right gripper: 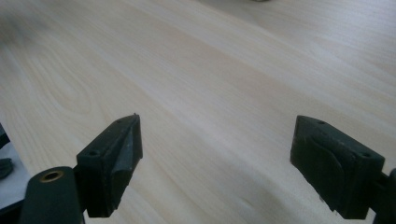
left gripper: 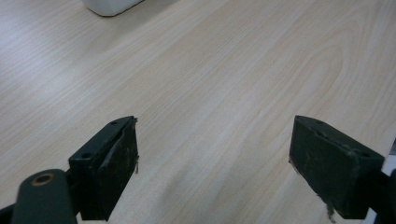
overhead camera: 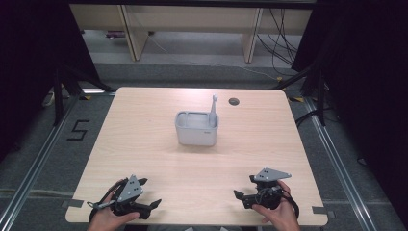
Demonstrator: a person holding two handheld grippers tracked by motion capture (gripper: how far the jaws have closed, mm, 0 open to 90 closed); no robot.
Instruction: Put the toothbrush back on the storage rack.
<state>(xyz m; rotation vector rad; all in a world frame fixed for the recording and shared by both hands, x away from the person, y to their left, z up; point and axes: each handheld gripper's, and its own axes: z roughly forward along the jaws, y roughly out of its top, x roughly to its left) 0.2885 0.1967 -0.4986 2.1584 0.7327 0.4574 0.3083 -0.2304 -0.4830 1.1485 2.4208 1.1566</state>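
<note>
While the person's hands are resting at the near edge of the light wooden worktop [overhead camera: 159, 159], the left claw [overhead camera: 153, 206] is sitting at the near left corner and the right claw [overhead camera: 239, 197] at the near right, well apart from each other. In the left gripper view the left claw [left gripper: 212, 163] is standing with its two black jaws spread wide and nothing but bare wood grain between them; the right gripper view is showing the right claw [right gripper: 215, 163] gaping just the same over bare wood. Farther back, around the middle of the worktop, a white rectangular container [overhead camera: 196, 129] is standing upright, well away from both claws. A pale slender tool [overhead camera: 212, 111] is leaning in its right end, its top poking above the rim; what kind of tool it is I cannot tell. A small dark round hole [overhead camera: 234, 101] is showing in the worktop beyond the container, near the far edge. A white corner of the container [left gripper: 112, 6] is peeking in at the top of the left gripper view
</note>
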